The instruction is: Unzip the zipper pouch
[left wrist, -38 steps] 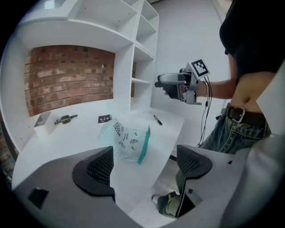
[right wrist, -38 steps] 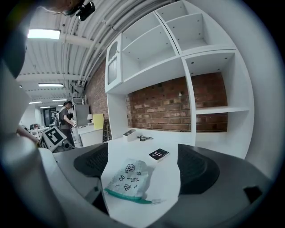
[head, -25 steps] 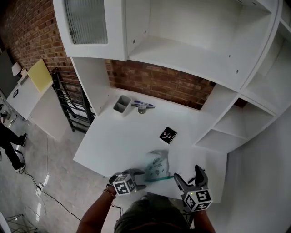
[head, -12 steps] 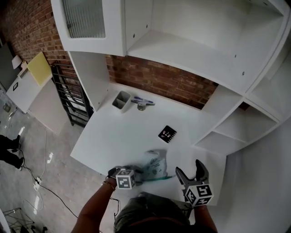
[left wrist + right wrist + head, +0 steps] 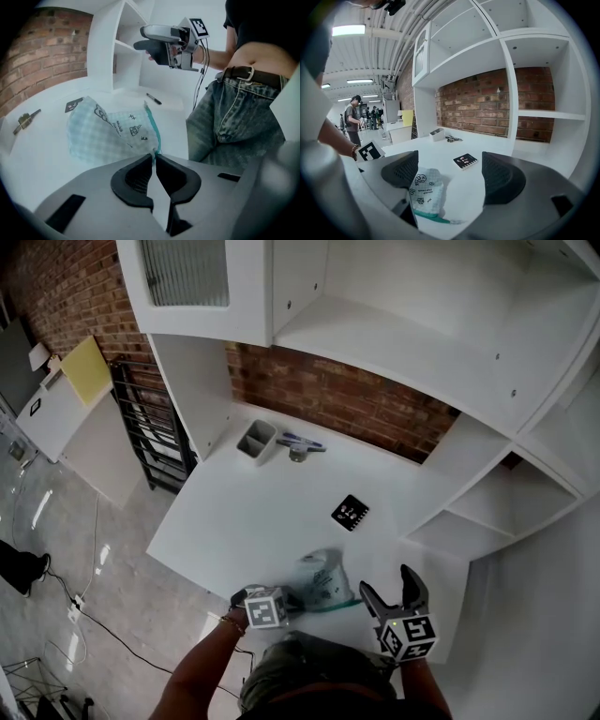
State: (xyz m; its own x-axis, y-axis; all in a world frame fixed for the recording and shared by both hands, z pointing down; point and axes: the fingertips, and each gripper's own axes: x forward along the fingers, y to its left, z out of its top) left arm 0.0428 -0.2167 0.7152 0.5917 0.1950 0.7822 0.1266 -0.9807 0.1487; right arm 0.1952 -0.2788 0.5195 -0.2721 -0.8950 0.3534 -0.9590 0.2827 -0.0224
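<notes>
Pouch: The pale green, checked fabric zipper pouch (image 5: 323, 582) lies flat at the near edge of the white desk (image 5: 253, 512), just in front of me and between my two tools.
Zip: Its teal zip (image 5: 152, 129) runs along the side nearest me. As far as I can make out, it is closed along its whole length.
Left gripper: My left gripper (image 5: 292, 599) points down at the pouch's near corner. Its jaws have just closed and now meet tip to tip, with the corner at the zip's end pinched between them.
Right gripper: My right gripper (image 5: 386, 585) hovers just beside the pouch's other end. Its jaws stand wide apart and hold nothing, and the pouch lies on the desk ahead of them, untouched.
Done: I judge that only the anchoring grip on the corner is in place.
Left: The right jaws have yet to find the pull, close on it and draw it along the zip, so the real work has hardly begun.
</notes>
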